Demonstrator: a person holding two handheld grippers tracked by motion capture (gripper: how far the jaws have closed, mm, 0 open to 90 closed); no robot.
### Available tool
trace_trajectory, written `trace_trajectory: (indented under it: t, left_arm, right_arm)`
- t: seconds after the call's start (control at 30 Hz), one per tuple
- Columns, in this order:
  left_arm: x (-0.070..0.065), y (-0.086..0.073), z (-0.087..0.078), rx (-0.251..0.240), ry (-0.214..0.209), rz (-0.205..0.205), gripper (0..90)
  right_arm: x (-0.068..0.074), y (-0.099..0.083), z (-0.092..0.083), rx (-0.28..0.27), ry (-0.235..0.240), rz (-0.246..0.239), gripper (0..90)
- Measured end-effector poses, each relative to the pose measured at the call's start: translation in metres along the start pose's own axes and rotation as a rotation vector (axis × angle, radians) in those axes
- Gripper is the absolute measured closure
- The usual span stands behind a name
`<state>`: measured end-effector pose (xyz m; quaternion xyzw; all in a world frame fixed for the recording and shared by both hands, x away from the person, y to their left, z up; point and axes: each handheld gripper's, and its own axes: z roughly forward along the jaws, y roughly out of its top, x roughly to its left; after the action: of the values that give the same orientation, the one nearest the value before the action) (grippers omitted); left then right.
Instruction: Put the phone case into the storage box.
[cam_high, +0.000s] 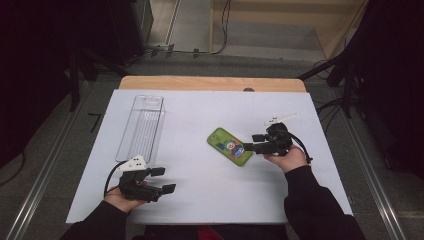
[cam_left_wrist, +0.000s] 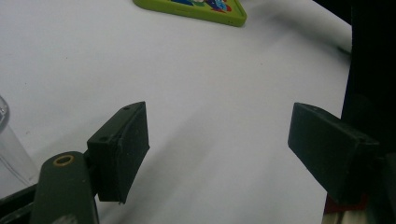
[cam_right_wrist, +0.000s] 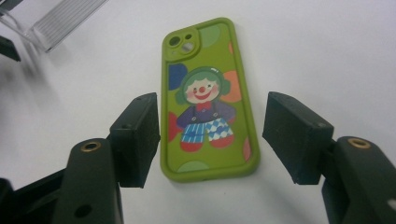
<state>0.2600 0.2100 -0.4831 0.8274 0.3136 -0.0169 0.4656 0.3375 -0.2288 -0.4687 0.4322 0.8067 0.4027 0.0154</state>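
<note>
Because the green phone case (cam_right_wrist: 208, 100) lay flat on the white desk (cam_high: 200, 190), right of centre with its clown picture up, I judged it light, rubbery and a little bendy, not fragile but likely to slide on the smooth sheet. Its long edges looked the best place to pinch, near the middle, with the pads set low against the rim. My right tool (cam_right_wrist: 210, 140) hung just over its near end, jaws standing apart on either side of the case and gripping nothing. My left tool (cam_high: 162, 180) rested at the near left of the desk, well apart, jaws open and empty. A clear plastic tray (cam_high: 141, 127) sat at the far left.
</note>
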Motion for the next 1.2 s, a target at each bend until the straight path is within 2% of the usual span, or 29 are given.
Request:
trace_trajectory:
  t: [0.13,0.23,0.37,0.7,0.93,1.2]
  left_arm:
    - [0.0,0.0,0.0,-0.003,-0.002,0.002,21.4]
    - [0.0,0.0,0.0,-0.003,-0.002,0.001,21.5]
    - [0.0,0.0,-0.001,-0.004,0.002,0.0,21.4]
    - [0.0,0.001,-0.002,-0.015,0.009,-0.002,21.5]
    - [0.001,0.001,-0.002,-0.019,0.015,-0.001,21.5]
    - [0.001,0.001,-0.003,-0.022,0.021,0.0,21.7]
  right_arm:
    - [0.005,-0.006,-0.003,-0.009,-0.007,-0.015,29.1]
    - [0.008,-0.01,-0.006,-0.005,0.011,-0.024,26.9]
    - [0.011,-0.017,-0.007,0.009,0.016,-0.023,26.9]
    - [0.017,-0.034,-0.017,-0.002,0.029,-0.011,26.9]
    - [0.022,-0.047,-0.023,-0.001,0.022,-0.024,26.9]
    - [0.025,-0.064,-0.028,0.002,0.039,0.0,26.9]
